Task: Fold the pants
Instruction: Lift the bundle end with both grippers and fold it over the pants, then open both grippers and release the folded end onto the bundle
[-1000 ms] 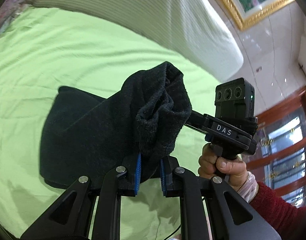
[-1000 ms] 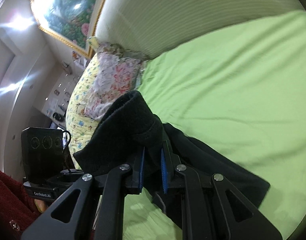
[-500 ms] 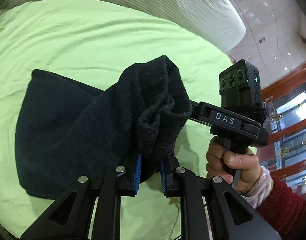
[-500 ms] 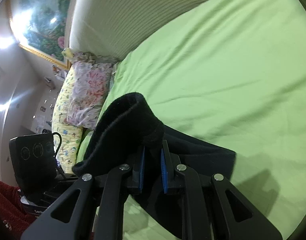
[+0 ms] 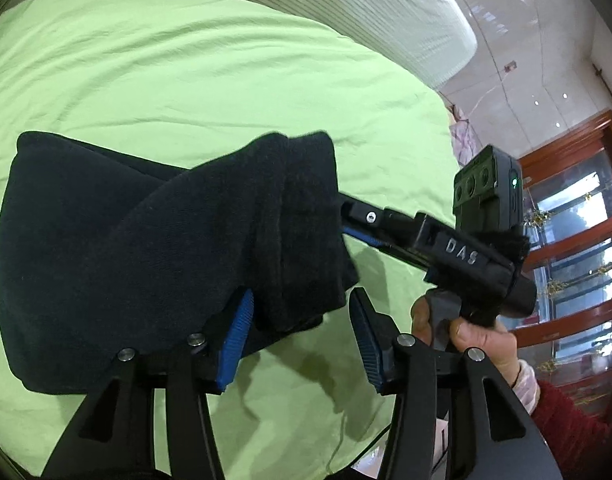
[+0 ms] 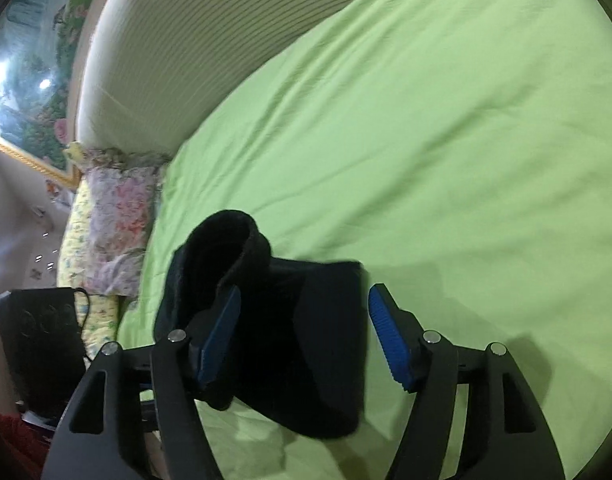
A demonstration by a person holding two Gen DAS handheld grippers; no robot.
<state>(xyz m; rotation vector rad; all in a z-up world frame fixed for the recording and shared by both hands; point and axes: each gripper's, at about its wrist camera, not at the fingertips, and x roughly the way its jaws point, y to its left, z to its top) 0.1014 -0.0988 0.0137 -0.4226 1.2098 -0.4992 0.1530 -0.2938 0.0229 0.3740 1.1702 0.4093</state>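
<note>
Lying folded on the green bedsheet (image 5: 186, 72), the black pants (image 5: 118, 248) are bunching between both spread-apart tongs; left gripper (image 5: 302, 336) and right gripper (image 6: 304, 332) are grasping nothing, the raised cuff draping over the left finger (image 6: 220, 336).

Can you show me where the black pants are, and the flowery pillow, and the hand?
black pants (image 5: 138, 248), left wrist view, on the wide folded cloth.
flowery pillow (image 6: 114, 220), right wrist view, on the pink flower print.
right hand (image 5: 481, 340), left wrist view, on the knuckles around the handle.
</note>
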